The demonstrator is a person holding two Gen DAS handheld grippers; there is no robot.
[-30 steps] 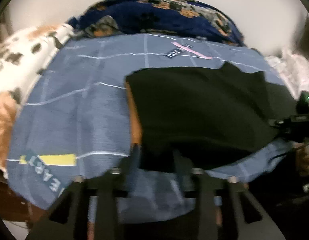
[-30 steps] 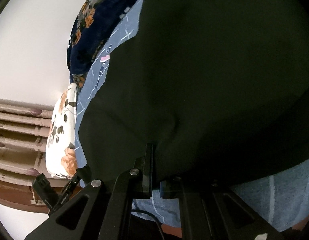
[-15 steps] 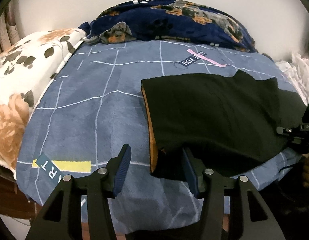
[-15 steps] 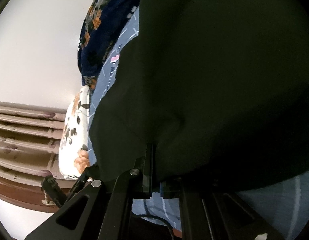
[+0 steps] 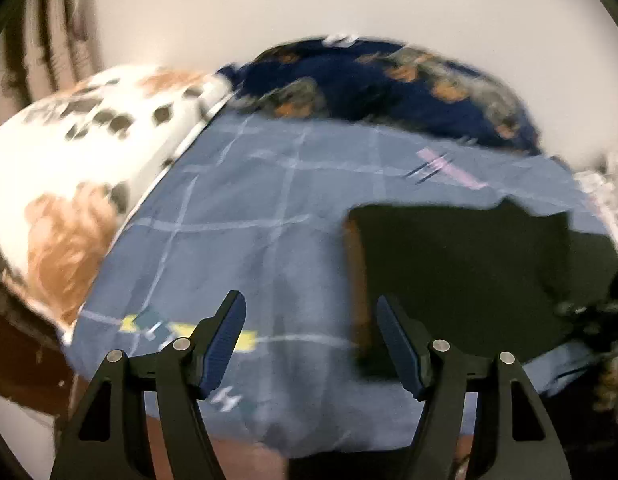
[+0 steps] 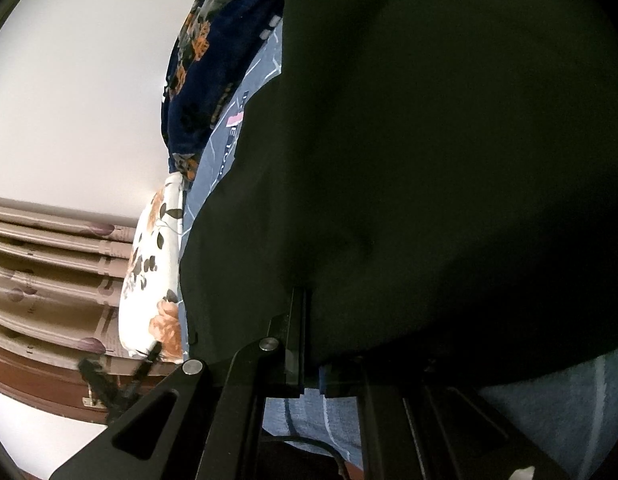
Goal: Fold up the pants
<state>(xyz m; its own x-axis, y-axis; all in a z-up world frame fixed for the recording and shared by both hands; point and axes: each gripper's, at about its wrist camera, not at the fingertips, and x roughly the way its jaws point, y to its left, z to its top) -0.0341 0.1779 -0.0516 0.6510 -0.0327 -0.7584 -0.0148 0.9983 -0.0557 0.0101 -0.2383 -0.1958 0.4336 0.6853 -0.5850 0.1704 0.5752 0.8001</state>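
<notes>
The black pants lie folded in a block on the blue checked bedsheet, with an orange-brown lining showing along their left edge. My left gripper hovers over the bare sheet just left of that edge. Its jaws are opening and nothing is between them. This view is motion-blurred. In the right wrist view the pants fill most of the picture. My right gripper is shut on their near edge, and the cloth drapes over its fingers. It also shows as a dark shape at the pants' right side.
A white floral pillow lies at the left. A dark blue blanket with orange prints is bunched against the white wall. Pale cloth sits at the far right. A slatted wooden headboard stands behind the pillow.
My left gripper let go of the pants' near left corner, opened wider and drew back and up to the left. The right gripper stayed shut on the pants.
</notes>
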